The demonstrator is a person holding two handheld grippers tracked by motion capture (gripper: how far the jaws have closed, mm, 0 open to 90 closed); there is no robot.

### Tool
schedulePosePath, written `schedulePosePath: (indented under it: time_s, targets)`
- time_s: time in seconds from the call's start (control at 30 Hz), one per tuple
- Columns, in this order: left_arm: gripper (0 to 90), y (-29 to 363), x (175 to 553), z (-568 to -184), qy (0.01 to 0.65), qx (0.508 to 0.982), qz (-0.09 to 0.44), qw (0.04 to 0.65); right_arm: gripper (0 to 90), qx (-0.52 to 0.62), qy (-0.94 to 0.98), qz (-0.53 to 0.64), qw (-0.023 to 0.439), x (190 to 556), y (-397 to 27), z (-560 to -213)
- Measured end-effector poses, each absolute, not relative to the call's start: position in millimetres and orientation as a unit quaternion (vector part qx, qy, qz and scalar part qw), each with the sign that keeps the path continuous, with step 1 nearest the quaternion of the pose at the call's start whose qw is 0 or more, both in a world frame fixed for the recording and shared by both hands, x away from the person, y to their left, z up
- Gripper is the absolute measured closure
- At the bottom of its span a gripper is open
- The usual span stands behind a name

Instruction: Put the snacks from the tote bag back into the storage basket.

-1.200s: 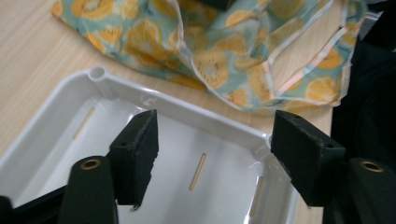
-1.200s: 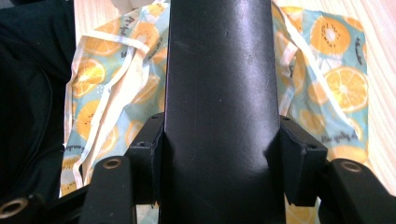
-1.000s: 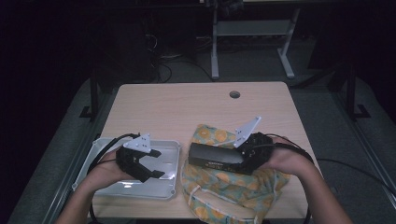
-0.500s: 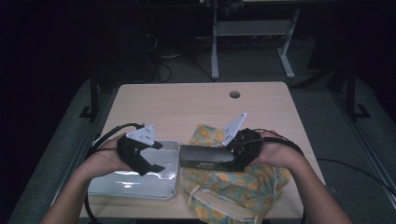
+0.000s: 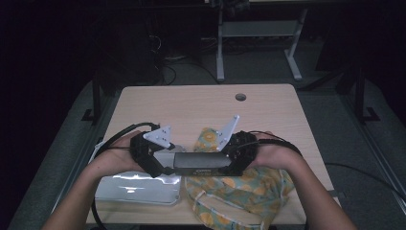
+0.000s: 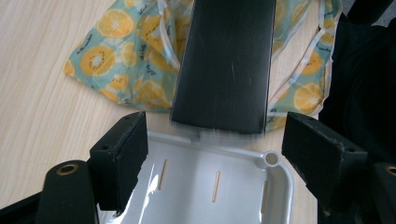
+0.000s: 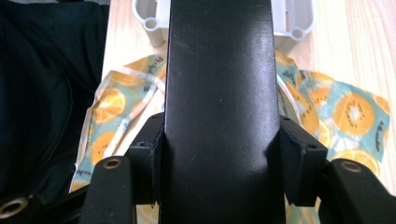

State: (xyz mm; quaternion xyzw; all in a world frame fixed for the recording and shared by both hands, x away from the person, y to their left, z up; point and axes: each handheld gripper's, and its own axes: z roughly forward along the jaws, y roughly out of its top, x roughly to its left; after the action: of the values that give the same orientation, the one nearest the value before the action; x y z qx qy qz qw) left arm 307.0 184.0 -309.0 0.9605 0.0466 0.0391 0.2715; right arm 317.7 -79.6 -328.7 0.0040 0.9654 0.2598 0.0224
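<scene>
High view has the black box [image 5: 201, 164] lifted level between both hands, above the fruit-print cloth [image 5: 239, 191]. Right gripper [image 5: 233, 165], at its 3 o'clock end, clamps it; left gripper [image 5: 163, 168], at 9 o'clock above the white tray [image 5: 136, 189], has just been widening, jaws apart and holding nothing.

Left gripper [image 5: 165, 168] fingers wide and just opened, right gripper [image 5: 231, 165] fingers clamped, facing inward

Dim room, wooden table [image 5: 191, 105]
</scene>
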Motion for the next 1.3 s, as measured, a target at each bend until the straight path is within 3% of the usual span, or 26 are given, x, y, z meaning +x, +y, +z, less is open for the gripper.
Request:
schedulePosePath:
  time_s: [0.7,1.3]
  targets:
    - [23.7,144.9,306.1,-316.9,0.015,0.975,0.046,0.219,41.6,-0.013,0.962,0.271,0.02,318.4,-53.0,-325.2]
    - [38.1,136.0,308.7,-320.4,0.012,0.977,0.033,0.21,41.6,-0.014,0.961,0.277,0.018,318.6,-53.2,-323.7]
